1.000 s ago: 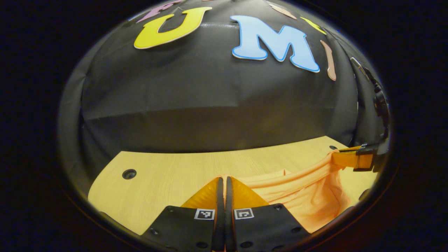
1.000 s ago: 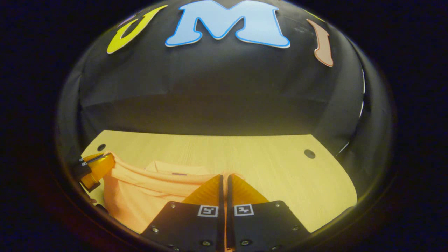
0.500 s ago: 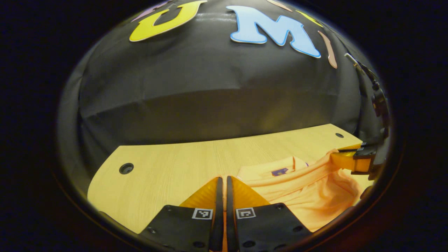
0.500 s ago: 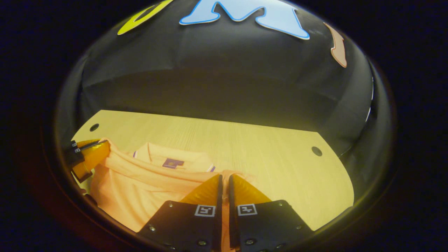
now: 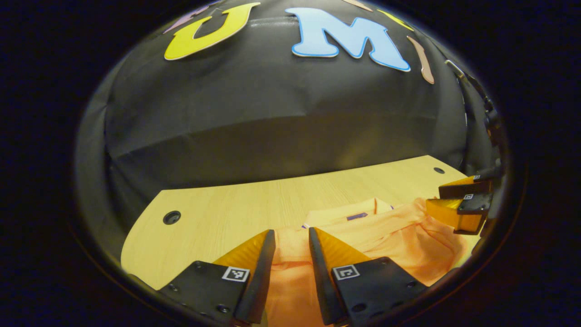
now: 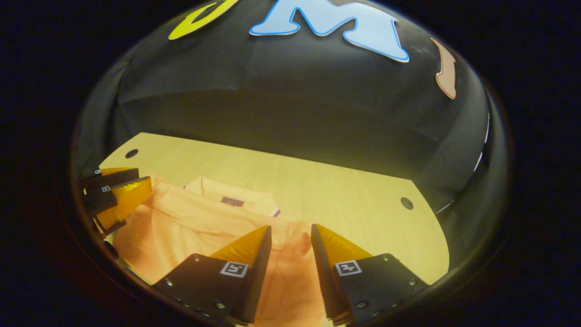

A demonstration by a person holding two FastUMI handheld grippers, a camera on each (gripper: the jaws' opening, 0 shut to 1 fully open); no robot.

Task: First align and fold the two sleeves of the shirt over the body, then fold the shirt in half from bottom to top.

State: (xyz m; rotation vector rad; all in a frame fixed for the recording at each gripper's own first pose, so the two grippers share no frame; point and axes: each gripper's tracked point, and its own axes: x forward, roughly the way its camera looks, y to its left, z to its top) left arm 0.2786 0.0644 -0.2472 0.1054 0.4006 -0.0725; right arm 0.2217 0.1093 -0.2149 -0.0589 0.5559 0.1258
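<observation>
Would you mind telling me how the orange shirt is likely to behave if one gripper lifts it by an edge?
The shirt would probably droop; its cloth lies wrinkled and soft. It looks light and thin. The folded layers may slide apart on the smooth table.

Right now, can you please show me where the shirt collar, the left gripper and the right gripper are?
shirt collar (image 6: 227,193): right gripper view, on the collar fabric above the small tag.
left gripper (image 5: 290,238): left gripper view, midway between its open fingertips.
right gripper (image 6: 290,234): right gripper view, midway between its open fingertips.
</observation>
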